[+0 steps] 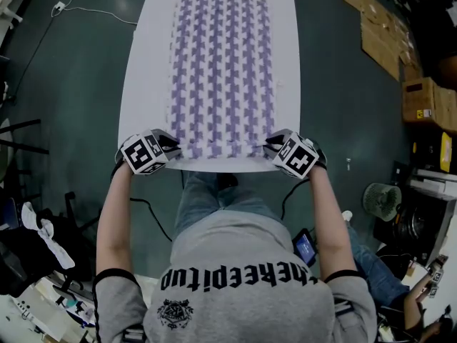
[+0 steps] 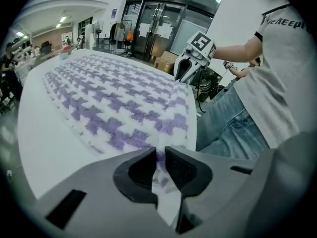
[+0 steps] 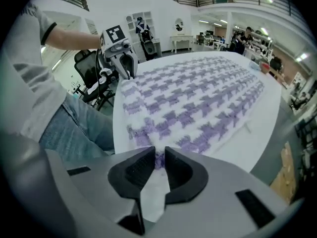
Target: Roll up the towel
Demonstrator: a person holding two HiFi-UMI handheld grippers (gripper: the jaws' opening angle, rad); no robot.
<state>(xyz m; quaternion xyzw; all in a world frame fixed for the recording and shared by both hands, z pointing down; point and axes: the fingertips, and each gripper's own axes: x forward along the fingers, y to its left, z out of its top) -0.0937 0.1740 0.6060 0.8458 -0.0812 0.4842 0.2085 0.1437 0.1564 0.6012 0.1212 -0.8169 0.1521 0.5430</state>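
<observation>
White table (image 1: 143, 63) bears towel (image 1: 221, 70); left gripper (image 2: 159, 156) and right gripper (image 3: 159, 157) jaws, barely parted, straddle its part-hidden near corners.

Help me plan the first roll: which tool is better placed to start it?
Neither; they match. The left tool and right tool each sit at a near corner of the towel, its edge between slightly parted jaws, so both should probably roll together.

Towel (image 1: 220, 70) fluffy terry cloth; table (image 1: 143, 84) smooth, matt white.
</observation>
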